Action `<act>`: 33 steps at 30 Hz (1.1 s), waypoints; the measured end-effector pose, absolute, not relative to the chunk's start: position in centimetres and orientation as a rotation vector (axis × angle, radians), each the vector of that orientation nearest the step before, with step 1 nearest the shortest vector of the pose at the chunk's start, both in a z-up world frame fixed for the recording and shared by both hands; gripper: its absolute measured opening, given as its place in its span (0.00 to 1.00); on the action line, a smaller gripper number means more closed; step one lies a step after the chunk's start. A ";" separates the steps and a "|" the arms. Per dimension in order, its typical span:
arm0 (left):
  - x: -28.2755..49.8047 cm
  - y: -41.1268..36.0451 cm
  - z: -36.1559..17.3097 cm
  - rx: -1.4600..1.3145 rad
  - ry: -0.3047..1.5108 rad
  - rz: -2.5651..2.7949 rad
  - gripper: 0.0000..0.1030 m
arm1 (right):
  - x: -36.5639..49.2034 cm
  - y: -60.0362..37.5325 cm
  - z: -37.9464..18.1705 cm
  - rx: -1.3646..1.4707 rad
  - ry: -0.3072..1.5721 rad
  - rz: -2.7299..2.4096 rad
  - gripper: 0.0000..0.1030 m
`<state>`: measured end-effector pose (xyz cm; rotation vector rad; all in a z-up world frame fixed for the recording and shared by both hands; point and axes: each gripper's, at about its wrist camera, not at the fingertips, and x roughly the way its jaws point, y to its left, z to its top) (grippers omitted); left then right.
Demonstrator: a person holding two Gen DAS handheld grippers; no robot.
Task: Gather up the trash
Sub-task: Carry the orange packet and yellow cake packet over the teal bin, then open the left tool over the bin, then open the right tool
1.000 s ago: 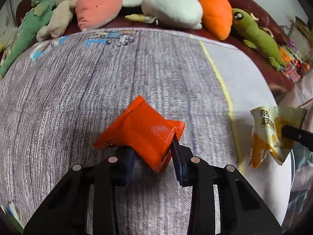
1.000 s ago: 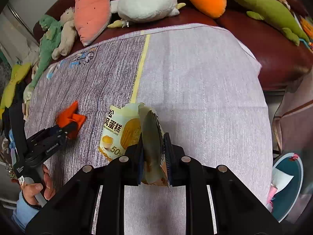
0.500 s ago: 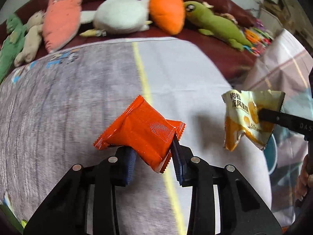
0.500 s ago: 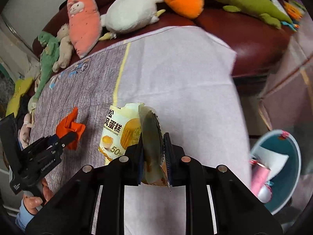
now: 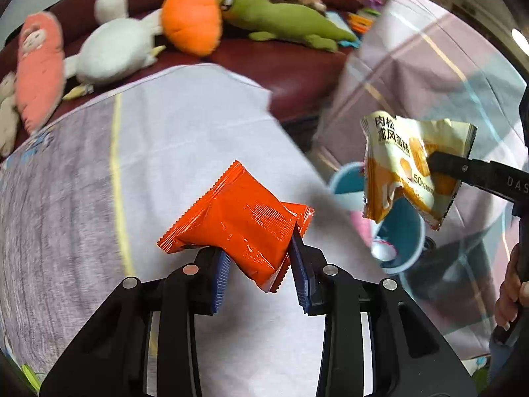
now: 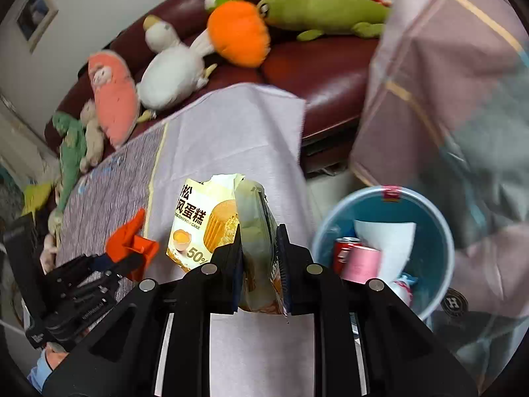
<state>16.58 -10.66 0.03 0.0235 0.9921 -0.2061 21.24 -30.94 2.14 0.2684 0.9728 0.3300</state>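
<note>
My left gripper (image 5: pixel 261 266) is shut on an orange snack packet (image 5: pixel 238 221), held above the right part of the cloth-covered table (image 5: pixel 185 139). My right gripper (image 6: pixel 259 254) is shut on a cream and yellow cake wrapper (image 6: pixel 205 221), which also shows in the left wrist view (image 5: pixel 406 168) hanging over a blue trash bin (image 5: pixel 403 235). From the right wrist view the bin (image 6: pixel 433 231) sits low at the right, past the table edge, holding a red can, a pink cup and white paper. The orange packet (image 6: pixel 132 241) and left gripper appear at the lower left there.
A dark red sofa (image 6: pixel 324 66) behind the table carries plush toys: an orange carrot (image 6: pixel 238 36), a green lizard (image 6: pixel 317 13), a white duck (image 6: pixel 172 69) and a pink one (image 6: pixel 112 99). A pink plaid cloth (image 6: pixel 446 76) hangs at the right beside the bin.
Both grippers have swept to the right across the table, each still holding its wrapper. The blue bin has come into view below the right gripper.
</note>
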 end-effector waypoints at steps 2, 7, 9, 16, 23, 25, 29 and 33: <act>16.6 -12.7 -0.2 0.046 0.999 -0.231 0.34 | 20.5 -32.9 2.2 0.287 0.954 0.308 0.18; 16.6 -17.5 -1.0 0.100 1.017 -0.281 0.34 | 19.0 -37.5 2.0 0.333 0.920 0.257 0.19; 16.8 -19.0 -1.5 0.115 1.028 -0.299 0.34 | 18.6 -39.1 1.9 0.340 0.912 0.238 0.19; 17.4 -22.4 -3.2 0.153 1.061 -0.340 0.34 | 17.8 -43.5 0.7 0.350 0.910 0.173 0.19; 18.5 -25.0 -5.5 0.185 1.109 -0.392 0.35 | 18.1 -46.2 -1.1 0.390 0.926 0.133 0.19; 18.8 -25.6 -6.2 0.190 1.122 -0.404 0.35 | 18.3 -46.6 -1.5 0.398 0.933 0.125 0.20; 19.5 -26.8 -7.3 0.193 1.141 -0.430 0.36 | 18.7 -47.5 -2.0 0.404 0.938 0.106 0.20; 20.3 -27.4 -7.8 0.186 1.147 -0.450 0.40 | 19.2 -48.4 -2.3 0.406 0.942 0.087 0.20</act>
